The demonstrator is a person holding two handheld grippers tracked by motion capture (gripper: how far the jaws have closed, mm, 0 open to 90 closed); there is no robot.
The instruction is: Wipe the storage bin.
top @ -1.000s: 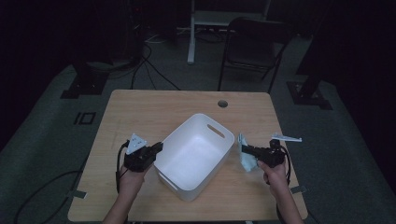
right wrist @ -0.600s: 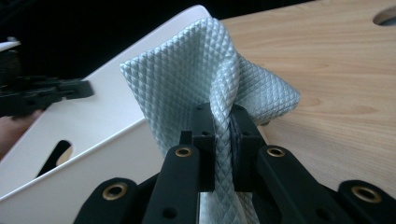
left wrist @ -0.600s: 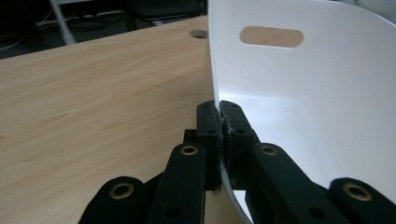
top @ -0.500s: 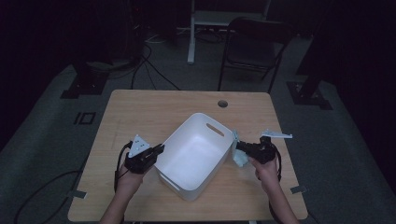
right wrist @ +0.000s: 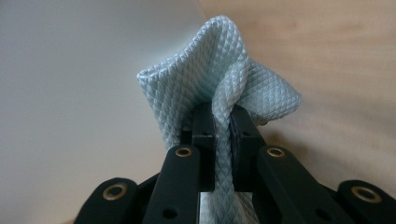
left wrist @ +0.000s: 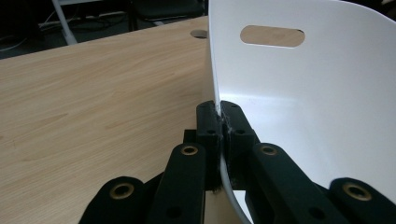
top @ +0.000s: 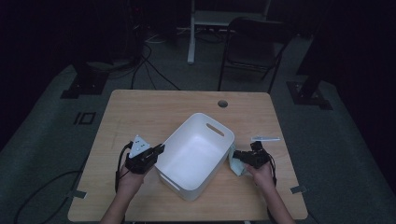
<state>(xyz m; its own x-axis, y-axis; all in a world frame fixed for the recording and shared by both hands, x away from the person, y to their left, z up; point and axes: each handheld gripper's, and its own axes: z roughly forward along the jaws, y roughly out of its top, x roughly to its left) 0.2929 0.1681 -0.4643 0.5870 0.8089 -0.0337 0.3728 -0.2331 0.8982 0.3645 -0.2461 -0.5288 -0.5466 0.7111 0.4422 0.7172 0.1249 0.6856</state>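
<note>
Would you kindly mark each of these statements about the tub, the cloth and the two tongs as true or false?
1. The left tongs clamp the rim of the white tub. True.
2. The right tongs are empty. False: they grip a pale blue cloth.
3. The cloth lies inside the tub. False: it is outside, beside the tub's wall.
4. The tub has a handle slot. True.
5. The table is metal. False: it is wood-grained.

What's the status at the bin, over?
Left gripper shut on bin wall. Right gripper shut on cloth, against bin's outer side. Nothing in the way.
</note>
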